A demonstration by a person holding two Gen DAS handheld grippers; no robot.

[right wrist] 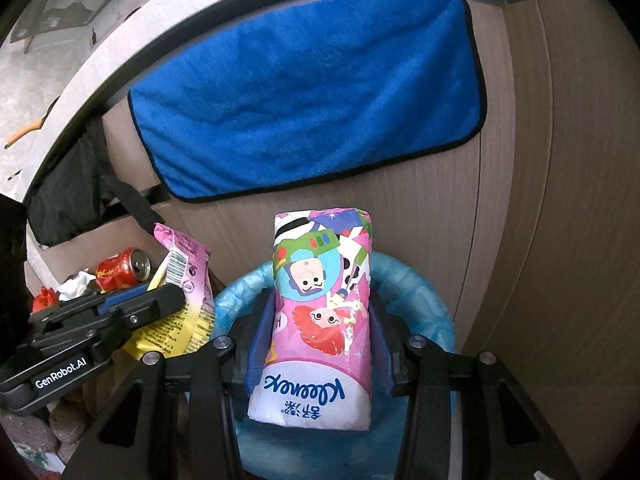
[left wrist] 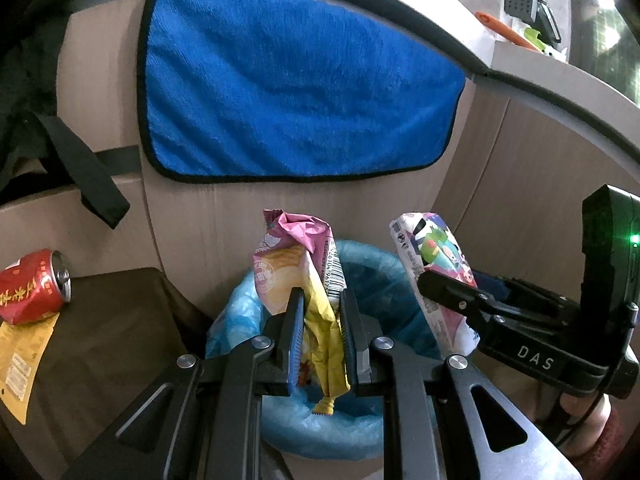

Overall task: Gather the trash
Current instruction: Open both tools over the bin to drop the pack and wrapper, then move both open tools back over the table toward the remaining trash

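Over the blue-lined bin, below the blue towel hung from the surface edge: left gripper clamped on a crumpled pink-and-yellow snack wrapper, right gripper clamped on a Kleenex tissue pack, side by side, close together. Left of the bin, a crushed red can. Visible only from the right wrist: white crumpled paper beside that can.

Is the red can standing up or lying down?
Lying down. The red can rests on its side, dented, its silver top facing sideways.
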